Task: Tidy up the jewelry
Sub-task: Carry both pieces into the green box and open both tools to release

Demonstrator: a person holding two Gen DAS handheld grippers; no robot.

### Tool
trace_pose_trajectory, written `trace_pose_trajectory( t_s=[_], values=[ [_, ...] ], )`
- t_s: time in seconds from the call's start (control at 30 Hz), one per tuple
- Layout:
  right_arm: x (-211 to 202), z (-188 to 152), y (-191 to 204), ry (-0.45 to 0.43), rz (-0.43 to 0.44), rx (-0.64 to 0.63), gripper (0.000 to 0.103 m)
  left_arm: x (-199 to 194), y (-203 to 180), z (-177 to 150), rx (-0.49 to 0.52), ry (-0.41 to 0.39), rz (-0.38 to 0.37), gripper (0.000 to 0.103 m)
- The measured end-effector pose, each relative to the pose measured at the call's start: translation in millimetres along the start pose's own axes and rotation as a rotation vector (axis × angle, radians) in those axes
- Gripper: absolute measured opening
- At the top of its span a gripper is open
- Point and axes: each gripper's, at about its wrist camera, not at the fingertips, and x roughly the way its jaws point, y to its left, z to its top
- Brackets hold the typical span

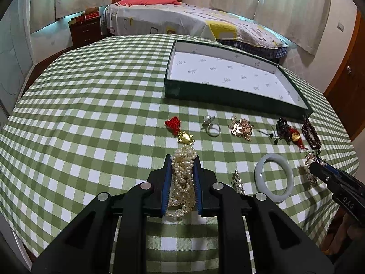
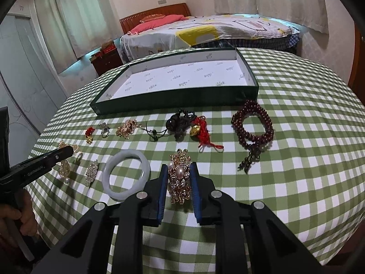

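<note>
So there are ten loose pieces of jewelry and one box (image 2: 173, 96) on this table: one pearl bracelet (image 1: 183, 180), one gold rhinestone brooch (image 2: 180, 178), one pale jade bangle (image 2: 126, 178), one dark red bead bracelet (image 2: 253, 127), one pearl ring (image 1: 212, 126), one gold chain bundle (image 1: 241, 126), one red knot with a gold charm (image 1: 180, 130), one black cord piece (image 2: 180, 123), a second red cord with a gold charm (image 2: 200, 130) and one small crystal clip (image 2: 92, 173). The left gripper (image 1: 183, 159) is clamped narrow on the pearl bracelet at 6 o'clock in its own view, and the right gripper (image 2: 179, 167) has its pads squeezed onto the brooch, also at 6. The box, green outside and white inside, sits at 12 with nothing in it. The table wears a green and white checked cloth (image 1: 91, 114). Behind it there's one bed (image 1: 182, 20) with a pink pillow, one dark nightstand (image 1: 85, 30) at 10 o'clock, and pale curtains (image 1: 296, 4) all round.
</note>
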Motion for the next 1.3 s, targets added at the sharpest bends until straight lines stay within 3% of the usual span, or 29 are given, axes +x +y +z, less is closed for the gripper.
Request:
trace_pose_trajectory(
  t_s=[0.2,0.47,0.77,1.07,1.3],
  values=[
    [-6,19,0,-0.038,0.012,0.004,0.02,-7,-6,19,0.012,-0.045,-0.017,0.018],
    [-12,69,-11,-0.129,0.001,0.007,0.02,-8,-25,67,0.045,-0.119,-0.061,0.018],
    [12,131,-35,-0.182,-0.036,0.002,0.02,22,-49,135,0.06,-0.189,-0.112,0.018],
    [82,134,-63,-0.002,-0.047,0.014,0.02,114,-54,142,0.047,0.003,-0.128,0.018],
    [98,128,-70,0.046,-0.077,0.011,0.02,141,-50,134,0.052,0.066,-0.111,0.018]
  ],
)
